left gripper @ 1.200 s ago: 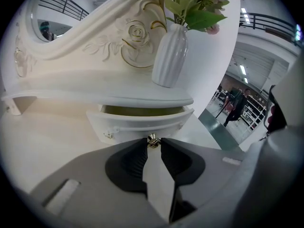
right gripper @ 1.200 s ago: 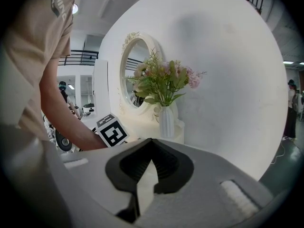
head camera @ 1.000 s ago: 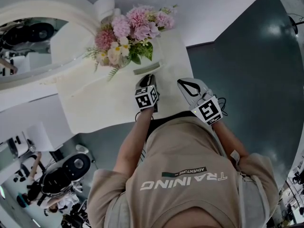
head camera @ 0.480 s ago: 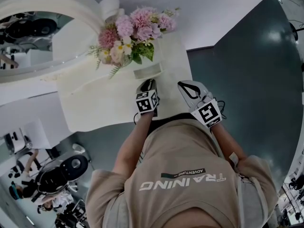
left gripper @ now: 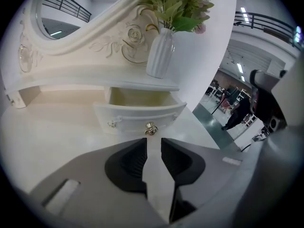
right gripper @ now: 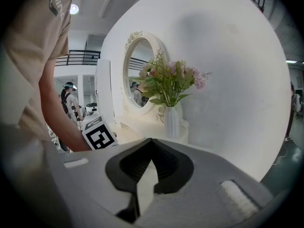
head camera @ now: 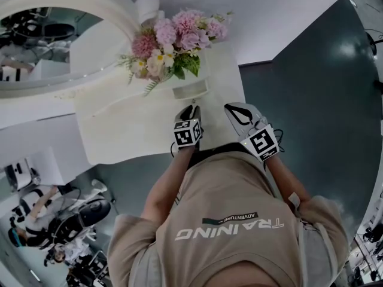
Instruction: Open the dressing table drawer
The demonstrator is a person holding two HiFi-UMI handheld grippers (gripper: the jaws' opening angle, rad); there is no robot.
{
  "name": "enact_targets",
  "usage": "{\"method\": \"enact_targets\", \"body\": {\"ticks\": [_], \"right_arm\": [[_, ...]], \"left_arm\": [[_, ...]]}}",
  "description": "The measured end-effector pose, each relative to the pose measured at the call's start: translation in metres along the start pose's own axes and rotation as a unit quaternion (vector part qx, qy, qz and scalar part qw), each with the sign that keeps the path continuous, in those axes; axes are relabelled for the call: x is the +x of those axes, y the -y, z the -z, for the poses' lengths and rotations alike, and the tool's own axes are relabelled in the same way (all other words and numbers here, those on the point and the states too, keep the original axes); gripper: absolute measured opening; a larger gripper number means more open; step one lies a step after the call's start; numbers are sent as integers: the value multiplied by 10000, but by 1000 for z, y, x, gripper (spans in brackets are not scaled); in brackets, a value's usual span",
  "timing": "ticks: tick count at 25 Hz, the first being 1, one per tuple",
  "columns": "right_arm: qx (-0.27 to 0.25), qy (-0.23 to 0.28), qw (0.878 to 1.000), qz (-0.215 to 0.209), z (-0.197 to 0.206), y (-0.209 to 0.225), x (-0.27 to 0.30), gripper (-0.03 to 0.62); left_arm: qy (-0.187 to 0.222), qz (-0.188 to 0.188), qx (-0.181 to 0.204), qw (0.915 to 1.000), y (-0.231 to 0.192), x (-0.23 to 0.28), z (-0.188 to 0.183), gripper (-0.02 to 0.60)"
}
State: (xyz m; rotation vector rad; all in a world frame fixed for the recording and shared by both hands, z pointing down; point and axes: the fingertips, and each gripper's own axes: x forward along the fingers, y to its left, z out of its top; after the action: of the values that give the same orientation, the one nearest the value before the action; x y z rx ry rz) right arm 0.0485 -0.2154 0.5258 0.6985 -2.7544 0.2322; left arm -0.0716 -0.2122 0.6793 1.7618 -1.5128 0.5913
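Observation:
The small white drawer (left gripper: 140,112) under the dressing table's raised shelf stands pulled out, its inside showing, and it appears as a shallow box (head camera: 190,91) in the head view. Its gold knob (left gripper: 151,128) sits on the curved front. My left gripper (left gripper: 153,140) points down at the knob from just short of it. Its jaws are opening, and nothing is between them. In the head view the left gripper (head camera: 190,109) hovers over the tabletop in front of the drawer. My right gripper (head camera: 234,109) hangs at the table's right edge, shut and holding nothing, with its tips (right gripper: 151,141) meeting.
A white ribbed vase (left gripper: 160,53) of pink flowers (head camera: 173,37) stands on the shelf right above the drawer. An oval mirror (head camera: 36,34) rises at the back left. The cream tabletop (head camera: 131,130) spreads to the left, with dark floor (head camera: 311,100) on the right.
The drawer shows more of its inside than a second ago. My left gripper has drawn back a little from the drawer front. The right gripper has stayed put.

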Motion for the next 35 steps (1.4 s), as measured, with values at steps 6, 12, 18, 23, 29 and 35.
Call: {"method": "enact_targets", "body": {"ticks": [6, 12, 18, 23, 29, 35], "right_arm": [[-31, -25, 10000, 2, -4, -11, 3, 3], [-20, -88, 10000, 19, -4, -26, 8, 3], [43, 12, 10000, 54, -24, -40, 9, 3], [-14, 173, 9997, 183, -44, -40, 13, 3], [-300, 495, 9977, 361, -85, -46, 15, 3], [-528, 794, 9946, 409, -123, -55, 16, 3]], "left_arm": [[156, 306, 132, 9993, 3, -31, 3, 15], [537, 535, 327, 9966, 6, -59, -18, 17], [1214, 657, 849, 9868, 14, -117, -57, 17], [1744, 699, 1082, 9762, 12, -159, -91, 18], [2370, 753, 1183, 9613, 0, -213, -134, 18], [2778, 679, 1306, 9493, -18, -237, -163, 17]]}}
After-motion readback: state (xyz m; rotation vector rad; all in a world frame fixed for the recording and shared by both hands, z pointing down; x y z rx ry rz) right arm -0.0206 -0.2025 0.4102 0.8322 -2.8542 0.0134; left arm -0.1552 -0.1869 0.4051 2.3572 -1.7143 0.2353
